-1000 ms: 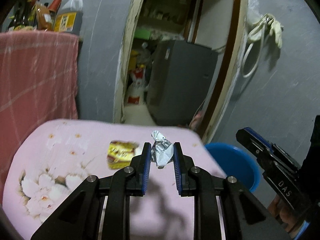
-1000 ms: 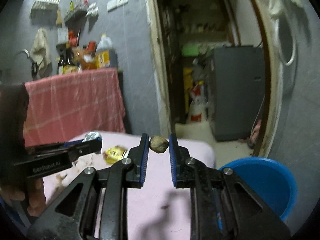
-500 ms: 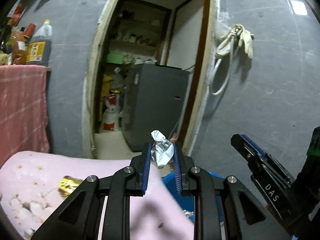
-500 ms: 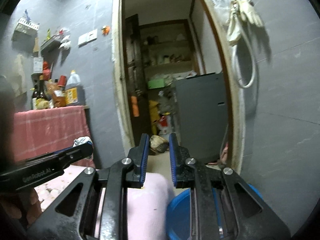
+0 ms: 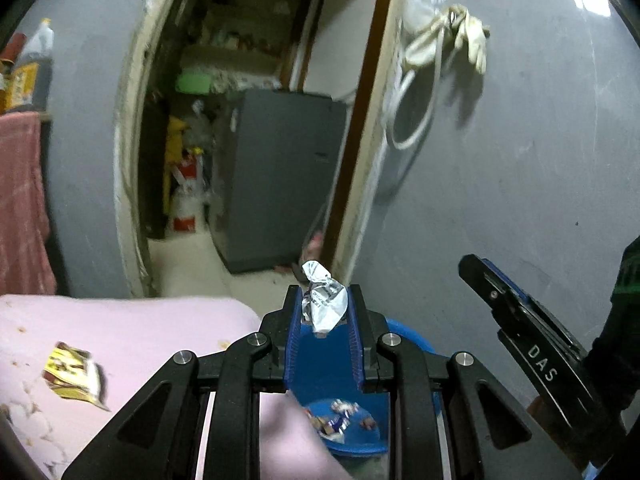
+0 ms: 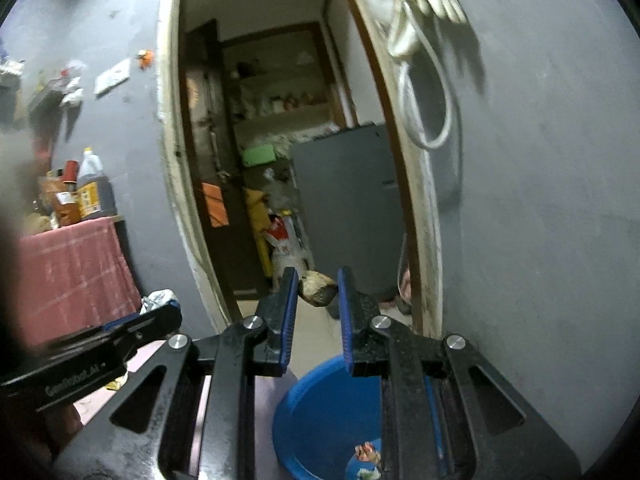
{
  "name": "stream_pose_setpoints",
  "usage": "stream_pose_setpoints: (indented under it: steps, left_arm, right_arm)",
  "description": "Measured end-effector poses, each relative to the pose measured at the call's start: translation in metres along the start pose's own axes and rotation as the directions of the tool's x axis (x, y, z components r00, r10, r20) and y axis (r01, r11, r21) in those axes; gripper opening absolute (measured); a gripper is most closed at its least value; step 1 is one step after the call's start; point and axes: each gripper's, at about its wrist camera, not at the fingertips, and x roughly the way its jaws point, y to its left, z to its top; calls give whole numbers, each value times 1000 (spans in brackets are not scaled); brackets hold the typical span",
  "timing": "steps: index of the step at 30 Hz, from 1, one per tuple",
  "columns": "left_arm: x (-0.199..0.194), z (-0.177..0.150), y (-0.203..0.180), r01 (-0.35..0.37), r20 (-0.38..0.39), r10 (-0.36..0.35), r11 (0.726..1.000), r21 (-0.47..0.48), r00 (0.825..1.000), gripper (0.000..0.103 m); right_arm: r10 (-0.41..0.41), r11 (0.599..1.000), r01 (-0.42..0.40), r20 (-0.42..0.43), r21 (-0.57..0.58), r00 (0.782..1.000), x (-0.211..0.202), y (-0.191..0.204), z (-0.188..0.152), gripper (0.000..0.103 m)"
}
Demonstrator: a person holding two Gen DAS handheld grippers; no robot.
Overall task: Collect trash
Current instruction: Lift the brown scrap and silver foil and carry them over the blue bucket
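Two light scraps ride pinched: left gripper squeezing a crumpled foil wrapper, soft and springy, right gripper nipping a firmer brown lump mid-body, above the blue basin.

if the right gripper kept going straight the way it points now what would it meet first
Probably nothing close: the right gripper, shut on a brownish scrap, points over the blue basin into the open doorway. The grey cabinet looks first in line, though depth is unclear.

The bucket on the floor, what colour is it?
The bucket is bright blue, seen best in the right wrist view.
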Motion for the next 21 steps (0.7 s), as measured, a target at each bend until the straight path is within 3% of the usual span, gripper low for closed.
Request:
stream_pose_setpoints:
  steps: [7,13,21]
  left_arm:
    - [40,-8,-4,63,-173,-68,997,-36,983,18]
    - [61,-15,1,57,-246,-75,995,-78,966,19]
    - [70,-25,3,35,-290,-52,997,-62,956,26]
  right_arm:
    - [-30,997,38,-103,74,994,19,-23,-9,20]
    - [-43,993,59,-151,102,988,29,-35,-12,20]
    - [-46,991,70,-200,117,979,40,-39,-15,21]
